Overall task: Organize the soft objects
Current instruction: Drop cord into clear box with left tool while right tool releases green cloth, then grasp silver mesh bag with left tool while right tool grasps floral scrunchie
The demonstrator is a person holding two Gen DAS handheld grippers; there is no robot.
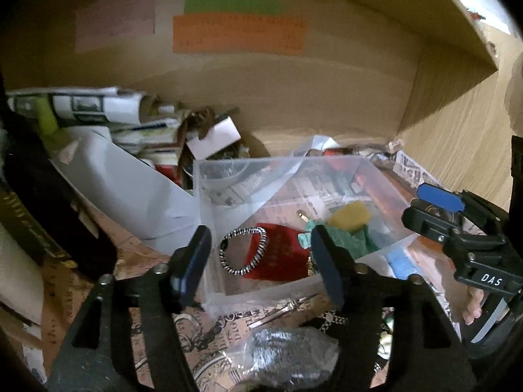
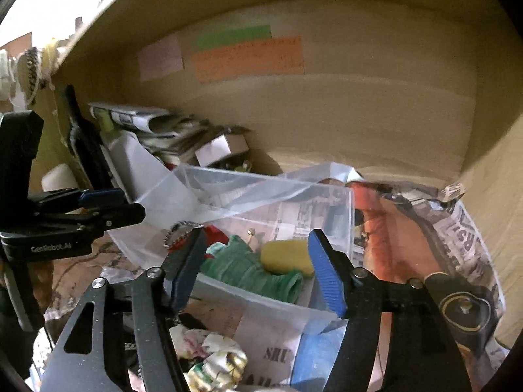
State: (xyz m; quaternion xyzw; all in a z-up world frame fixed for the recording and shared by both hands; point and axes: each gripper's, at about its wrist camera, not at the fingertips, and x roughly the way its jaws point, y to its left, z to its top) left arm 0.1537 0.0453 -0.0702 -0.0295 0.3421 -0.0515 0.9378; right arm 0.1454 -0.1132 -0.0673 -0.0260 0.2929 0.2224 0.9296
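In the left wrist view, the left claw (image 1: 261,258) hangs with its jaws apart and nothing between them, above a clear plastic box (image 1: 385,176). Inside lie a striped hair tie (image 1: 243,250) on a red pouch (image 1: 282,248), a green cloth (image 1: 349,240) and a yellow sponge (image 1: 348,217)

In the right wrist view, the right claw (image 2: 258,264) is likewise spread wide over the green cloth (image 2: 248,271) and yellow sponge (image 2: 287,256)
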